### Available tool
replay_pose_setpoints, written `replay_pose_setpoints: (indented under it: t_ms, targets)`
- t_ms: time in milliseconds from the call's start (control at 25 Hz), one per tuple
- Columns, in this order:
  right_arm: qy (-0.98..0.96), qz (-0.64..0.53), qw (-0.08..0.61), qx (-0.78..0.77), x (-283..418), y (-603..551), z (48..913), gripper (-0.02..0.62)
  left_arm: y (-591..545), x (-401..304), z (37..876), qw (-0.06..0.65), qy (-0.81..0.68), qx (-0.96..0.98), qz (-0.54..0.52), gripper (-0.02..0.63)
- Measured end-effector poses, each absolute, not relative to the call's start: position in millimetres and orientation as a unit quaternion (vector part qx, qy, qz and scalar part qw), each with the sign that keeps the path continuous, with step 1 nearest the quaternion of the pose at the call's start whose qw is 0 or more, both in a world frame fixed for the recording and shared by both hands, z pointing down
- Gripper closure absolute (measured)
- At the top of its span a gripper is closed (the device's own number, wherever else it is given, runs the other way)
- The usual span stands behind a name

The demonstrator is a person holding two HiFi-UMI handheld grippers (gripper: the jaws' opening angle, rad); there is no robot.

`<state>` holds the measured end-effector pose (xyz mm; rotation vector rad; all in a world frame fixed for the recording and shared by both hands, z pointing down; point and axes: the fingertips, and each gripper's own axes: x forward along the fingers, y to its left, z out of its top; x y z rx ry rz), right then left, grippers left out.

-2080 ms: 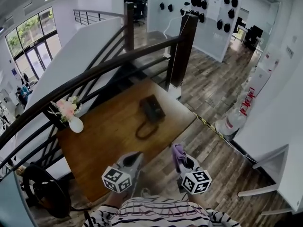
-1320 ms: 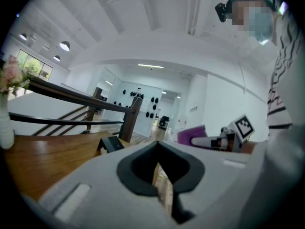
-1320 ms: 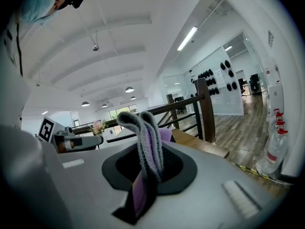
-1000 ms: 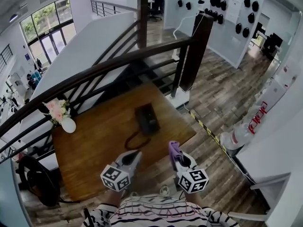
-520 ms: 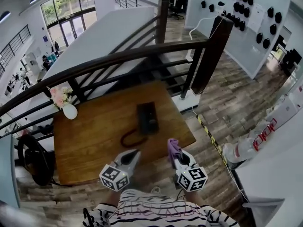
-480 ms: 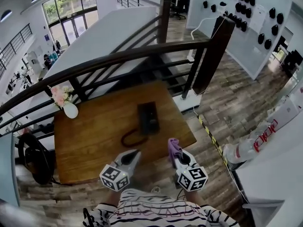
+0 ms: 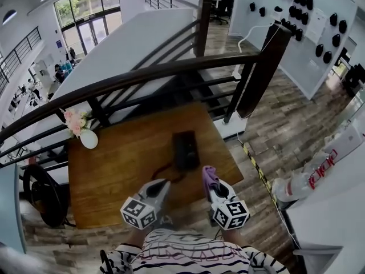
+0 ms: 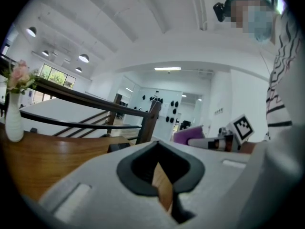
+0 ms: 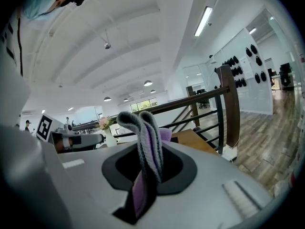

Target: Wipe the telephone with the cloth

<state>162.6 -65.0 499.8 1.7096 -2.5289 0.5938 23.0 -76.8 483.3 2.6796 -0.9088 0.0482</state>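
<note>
My right hand-held gripper [image 7: 212,186] clamps the folded purple cloth [image 7: 208,174]; left hand-held gripper [image 7: 158,188] nearly closed, empty. Black desk telephone [image 7: 185,148] on brown wooden table [image 7: 108,170] untouched, wiping not begun.

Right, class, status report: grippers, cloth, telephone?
Left gripper shut, empty. Right gripper shut on purple cloth. Telephone on table, not yet touched. Nothing in the way.

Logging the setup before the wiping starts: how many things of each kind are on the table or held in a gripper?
telephone: 1
vase of flowers: 1
purple cloth: 1
Total: 3
</note>
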Motion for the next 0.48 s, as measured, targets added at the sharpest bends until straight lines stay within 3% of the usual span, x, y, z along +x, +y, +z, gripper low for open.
replay_pose_setpoints:
  t_ms: [480]
  targets:
    - [-0.802, 0.183, 0.012, 0.568, 96, -124, 498, 0.546, -131, -42, 477, 0.156, -0.300, 0.941, 0.009, 0.607]
